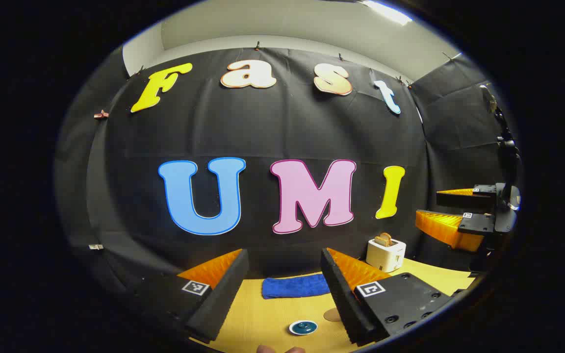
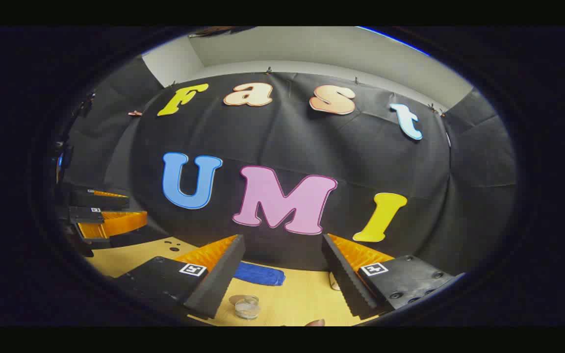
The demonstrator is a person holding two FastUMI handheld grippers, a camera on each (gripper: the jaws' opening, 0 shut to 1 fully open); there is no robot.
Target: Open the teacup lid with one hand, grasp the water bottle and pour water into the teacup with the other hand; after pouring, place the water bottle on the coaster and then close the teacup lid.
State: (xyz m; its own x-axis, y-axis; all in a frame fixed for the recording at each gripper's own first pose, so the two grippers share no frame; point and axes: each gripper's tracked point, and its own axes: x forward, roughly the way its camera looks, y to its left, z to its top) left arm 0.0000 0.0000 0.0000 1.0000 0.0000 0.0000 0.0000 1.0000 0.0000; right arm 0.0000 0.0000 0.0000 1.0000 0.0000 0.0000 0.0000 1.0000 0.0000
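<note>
Both grippers hang above the table (image 1: 263,318), fingers pointing at the booth's back wall.

Left gripper (image 1: 285,289): jaws spread wide, nothing between them. Past its tips, in the left gripper view, a blue cloth (image 1: 296,286) lies flat at the back of the table, near the wall. Closer in, the lid (image 1: 303,327) (round, dark teal w/ a pale rim) sits flat on the table between the fingers in the picture but well below them. Just right of it a brown disc, the coaster (image 1: 332,315), is partly hidden by the right-hand finger. A white toaster (image 1: 385,254) w/ bread in the slot stands at the back right of the table. The right gripper (image 1: 454,213) shows at the far right edge, up high, jaws apart, holding nothing.

Right gripper (image 2: 282,284): also wide open & empty. In the right gripper view the cloth (image 2: 260,274) lies beyond its tips, by the wall. A small clear glass (image 2: 247,307), the cup as far as I can tell, stands upright on the table, low centre; contents too small to tell. A brown patch touches it on the left, half hidden by the finger; can't tell what it is. The left gripper (image 2: 108,215) shows at the far left, jaws apart.

Bottle: can't place it.
</note>
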